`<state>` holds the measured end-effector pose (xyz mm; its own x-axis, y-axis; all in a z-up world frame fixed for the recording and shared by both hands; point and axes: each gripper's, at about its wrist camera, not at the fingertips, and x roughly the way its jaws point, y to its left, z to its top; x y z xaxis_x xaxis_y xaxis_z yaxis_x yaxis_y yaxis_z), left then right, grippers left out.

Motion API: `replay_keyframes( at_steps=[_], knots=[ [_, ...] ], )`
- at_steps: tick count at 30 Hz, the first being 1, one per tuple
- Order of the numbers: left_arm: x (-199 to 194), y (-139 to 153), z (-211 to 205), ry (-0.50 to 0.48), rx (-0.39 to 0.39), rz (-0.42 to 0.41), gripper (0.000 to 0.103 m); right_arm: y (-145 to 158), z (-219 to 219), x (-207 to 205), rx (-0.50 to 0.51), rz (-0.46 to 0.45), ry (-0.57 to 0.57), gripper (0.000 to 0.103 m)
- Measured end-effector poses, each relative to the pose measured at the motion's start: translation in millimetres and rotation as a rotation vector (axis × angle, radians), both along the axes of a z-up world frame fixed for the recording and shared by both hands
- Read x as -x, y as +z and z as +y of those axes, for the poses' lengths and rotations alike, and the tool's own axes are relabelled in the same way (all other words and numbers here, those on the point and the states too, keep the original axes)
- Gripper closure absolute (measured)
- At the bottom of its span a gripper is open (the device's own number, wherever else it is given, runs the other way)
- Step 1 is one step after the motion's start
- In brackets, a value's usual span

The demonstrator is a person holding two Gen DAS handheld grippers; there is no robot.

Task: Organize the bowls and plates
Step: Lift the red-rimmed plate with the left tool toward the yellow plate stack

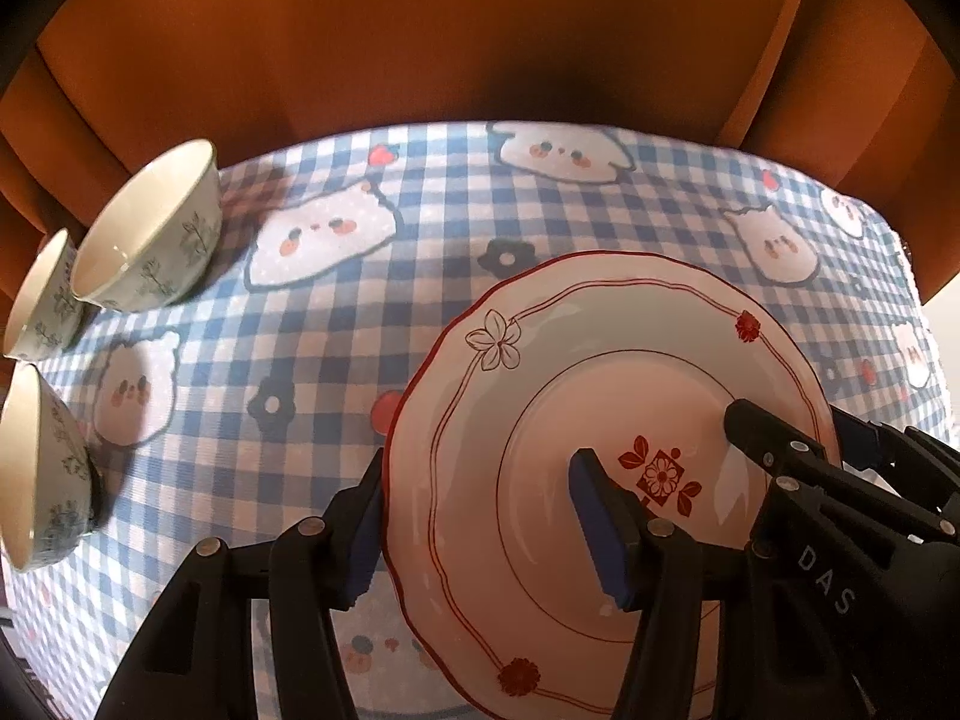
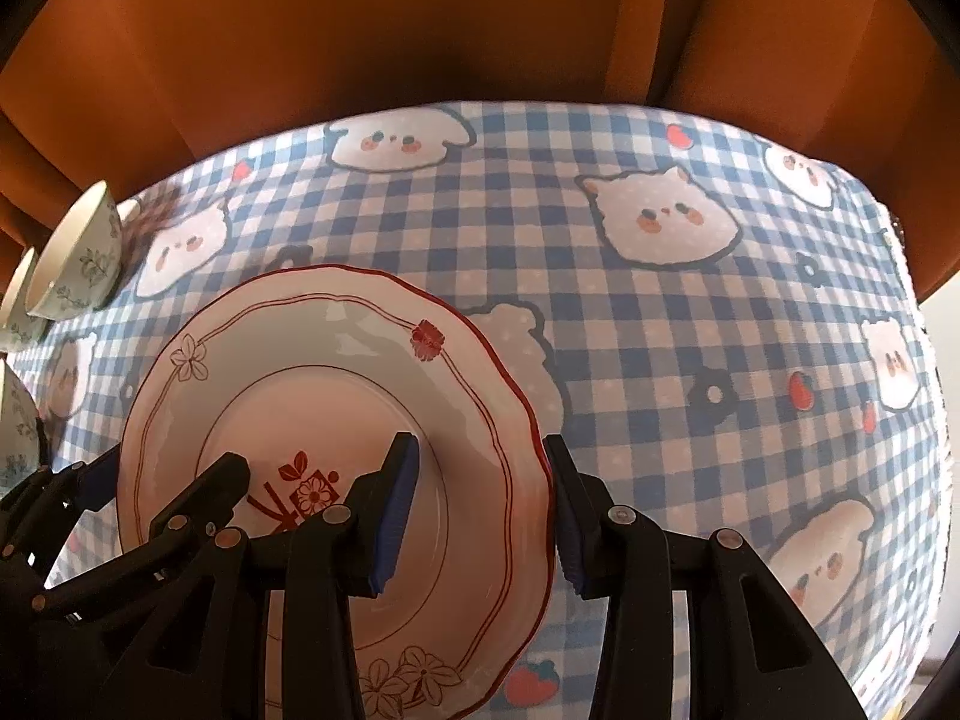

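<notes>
A white plate [image 1: 600, 324] [image 2: 336, 348] with a red scalloped rim and red flower marks lies over the checked tablecloth [image 1: 420, 228]. My left gripper [image 1: 480, 462] [image 2: 168, 468] straddles its left rim, one blue pad outside the edge and one on the inner face, shut on it. My right gripper [image 2: 480, 444] [image 1: 792, 426] straddles the right rim the same way and is also shut on the plate. I cannot tell whether the plate is off the cloth. Three pale bowls with leaf prints stand at the left: a far one [image 1: 150, 234] [image 2: 78, 258], one behind it [image 1: 45, 300] and a near one [image 1: 42, 468].
The blue-and-white cloth [image 2: 660, 330] with cartoon animal faces stretches bare to the right of the plate. An orange-brown curtain [image 1: 420, 30] hangs behind the table's far edge. The table's right edge [image 2: 924, 324] is close.
</notes>
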<state>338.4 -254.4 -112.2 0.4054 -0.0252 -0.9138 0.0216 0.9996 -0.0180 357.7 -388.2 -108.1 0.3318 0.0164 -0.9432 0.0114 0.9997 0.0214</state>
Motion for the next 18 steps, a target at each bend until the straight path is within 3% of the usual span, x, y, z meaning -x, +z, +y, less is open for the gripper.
replay_keyframes(
  at_steps=[18],
  knots=[
    [66.9, 91.9, 13.0, -0.035, 0.033, -0.133, 0.045, 101.0, 18.2, 65.6, 0.035, -0.130, -0.053, 0.058]
  ],
)
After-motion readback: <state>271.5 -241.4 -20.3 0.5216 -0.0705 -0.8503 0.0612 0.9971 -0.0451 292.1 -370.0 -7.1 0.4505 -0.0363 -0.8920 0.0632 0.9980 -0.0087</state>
